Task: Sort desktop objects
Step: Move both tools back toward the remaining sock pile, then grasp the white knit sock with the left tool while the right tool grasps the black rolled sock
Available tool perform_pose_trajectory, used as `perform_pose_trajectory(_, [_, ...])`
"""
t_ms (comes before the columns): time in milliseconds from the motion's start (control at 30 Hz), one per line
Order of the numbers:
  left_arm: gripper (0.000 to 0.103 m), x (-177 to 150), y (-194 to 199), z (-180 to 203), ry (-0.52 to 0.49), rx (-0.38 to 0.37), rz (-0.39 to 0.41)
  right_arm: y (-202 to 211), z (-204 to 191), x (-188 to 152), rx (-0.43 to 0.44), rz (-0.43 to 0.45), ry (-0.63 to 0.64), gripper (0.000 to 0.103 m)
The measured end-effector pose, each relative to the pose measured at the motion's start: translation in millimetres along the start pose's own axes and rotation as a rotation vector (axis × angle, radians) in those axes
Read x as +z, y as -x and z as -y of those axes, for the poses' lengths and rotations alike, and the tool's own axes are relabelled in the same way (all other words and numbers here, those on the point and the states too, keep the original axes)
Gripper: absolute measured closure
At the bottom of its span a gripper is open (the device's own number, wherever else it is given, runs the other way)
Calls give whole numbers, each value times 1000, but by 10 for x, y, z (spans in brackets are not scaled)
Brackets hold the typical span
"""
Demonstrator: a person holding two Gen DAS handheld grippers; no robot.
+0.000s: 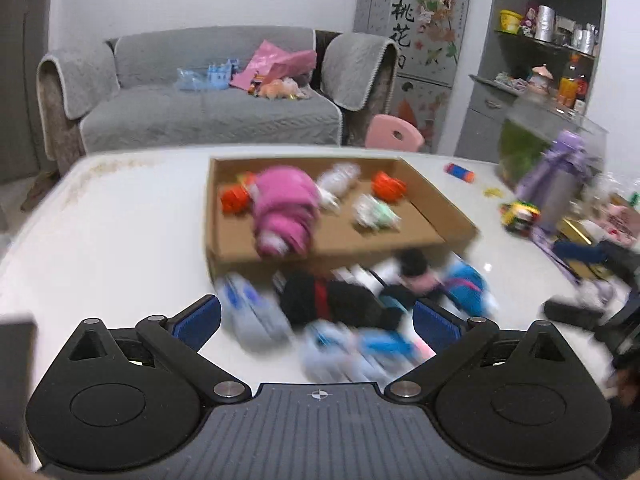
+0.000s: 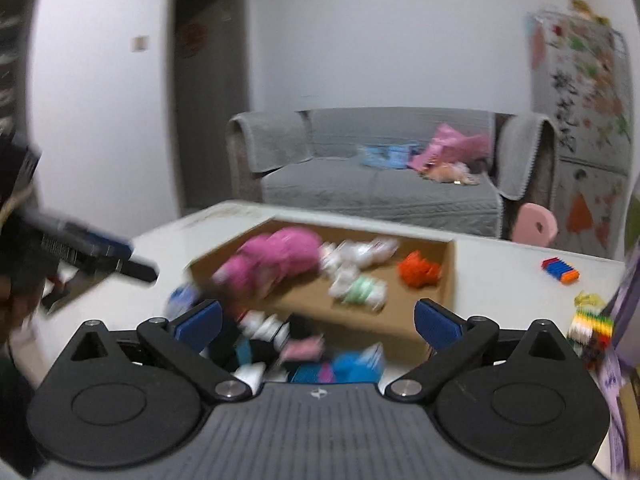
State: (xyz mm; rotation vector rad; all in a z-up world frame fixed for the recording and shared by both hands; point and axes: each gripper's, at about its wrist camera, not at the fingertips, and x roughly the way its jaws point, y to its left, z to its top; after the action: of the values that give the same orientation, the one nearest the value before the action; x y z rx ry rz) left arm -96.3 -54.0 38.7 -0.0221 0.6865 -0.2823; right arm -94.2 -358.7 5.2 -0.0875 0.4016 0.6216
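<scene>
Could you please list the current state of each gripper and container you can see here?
left gripper: open, holding nothing.
right gripper: open, holding nothing.
cardboard box: open-topped, toys inside.
purple bottle: upright, lid on.

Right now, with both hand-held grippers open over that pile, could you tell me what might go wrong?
1. The pile is tangled, so the left hand-held gripper may lift several items together.
2. The pink bundle overhangs the cardboard tray wall and could tip out.
3. Both views are motion-blurred, so aiming may be imprecise.
</scene>
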Motion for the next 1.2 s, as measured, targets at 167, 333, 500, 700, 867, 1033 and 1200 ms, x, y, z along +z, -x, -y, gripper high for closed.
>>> perform_pose_trajectory(167, [0, -301, -28, 502, -61, -50, -86, -33, -180, -239, 50, -67, 37, 1])
perform_pose_trajectory(333, [1, -441, -210, 736, -56, -36, -160, -219, -230, -250, 74, -97, 78, 1])
perform_pose_trajectory(500, [0, -499, -372, 706, -4, -12, -208, -322, -204, -251, 49, -140, 94, 1])
perform_pose_trajectory(700, [1, -512, -537, 691, 18, 24, -237, -313, -168, -302, 50, -152, 80, 1])
perform_pose_trajectory(867, [1, -577, -636, 645, 36, 57, -248, -234, -176, -416, 40, -182, 78, 1])
perform_pose_trajectory(1033, [5, -606, -573, 509, 52, 84, -223, -236, -228, -436, 49, -172, 106, 1])
perform_pose_trajectory(1200, [11, -615, -526, 440, 28, 116, -210, -330, -280, -428, 54, -188, 113, 1])
